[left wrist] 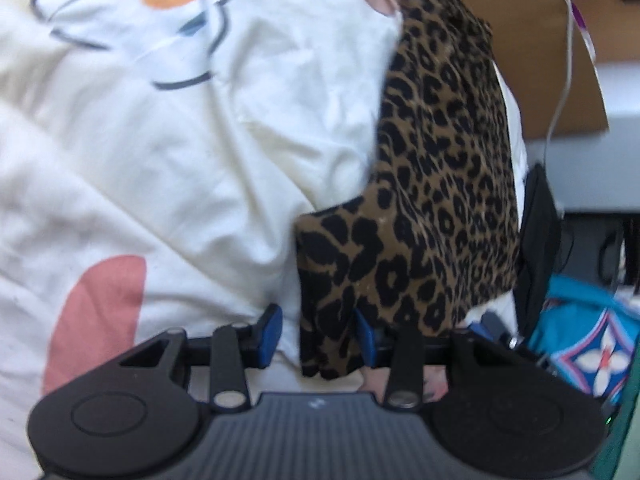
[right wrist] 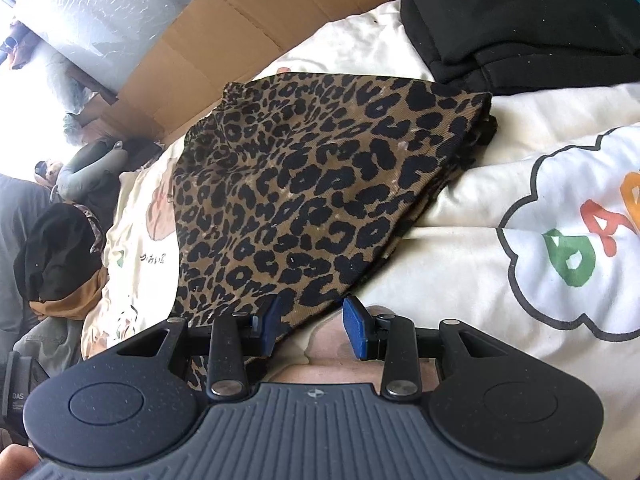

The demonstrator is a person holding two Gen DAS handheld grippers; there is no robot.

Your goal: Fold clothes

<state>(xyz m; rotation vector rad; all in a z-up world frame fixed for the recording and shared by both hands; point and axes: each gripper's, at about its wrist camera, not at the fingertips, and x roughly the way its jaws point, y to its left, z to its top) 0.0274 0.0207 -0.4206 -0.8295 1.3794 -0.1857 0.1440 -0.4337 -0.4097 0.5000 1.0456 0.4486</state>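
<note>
**Soft leopard cloth, best taken at its edge**

Where the leopard cloth [right wrist: 304, 184] lies on the bed's quilt [right wrist: 480, 272], it is judged light, limp and non-slip. Its corner hangs between the left gripper's [left wrist: 318, 336] parted fingers [left wrist: 272, 328], grip uncertain. The right gripper [right wrist: 316, 324] is spread at the hem. Cardboard [right wrist: 224, 40] and black clothes [right wrist: 520, 20] are seen behind.

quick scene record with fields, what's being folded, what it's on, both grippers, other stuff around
garment: leopard-print cloth, lying partly folded
surface: white printed bedding
left gripper: open, a corner of the cloth between its blue pads, no grip visible
right gripper: open, at the cloth's near edge
nearby: black garment beyond the cloth; cardboard behind
fold state: not finished
</note>
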